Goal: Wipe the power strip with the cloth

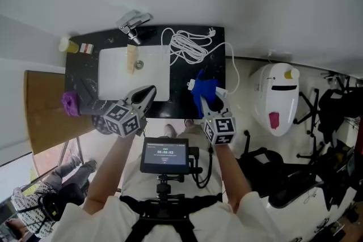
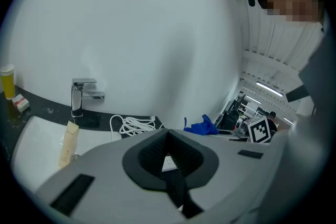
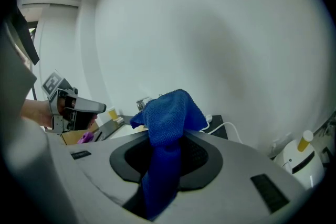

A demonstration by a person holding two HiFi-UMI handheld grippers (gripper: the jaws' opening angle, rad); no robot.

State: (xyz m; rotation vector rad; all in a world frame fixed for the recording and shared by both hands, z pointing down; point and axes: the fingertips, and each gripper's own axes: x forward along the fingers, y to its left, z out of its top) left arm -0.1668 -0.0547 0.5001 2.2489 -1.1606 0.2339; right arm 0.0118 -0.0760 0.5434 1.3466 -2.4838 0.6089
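Your right gripper, forearm reaching straight ahead, is clamped on the blue woven cloth. The cloth lies over the white plastic power strip at the black counter's 4 o'clock corner. Your left gripper, jaws together and empty, points toward 1 o'clock at the white sink's near edge.

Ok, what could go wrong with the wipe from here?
The left hand-held gripper is shut by the sink, not steadying the power strip, so wiping may push it off the counter's near edge. The bunched cloth in the right hand-held gripper could also snag the coiled cable.
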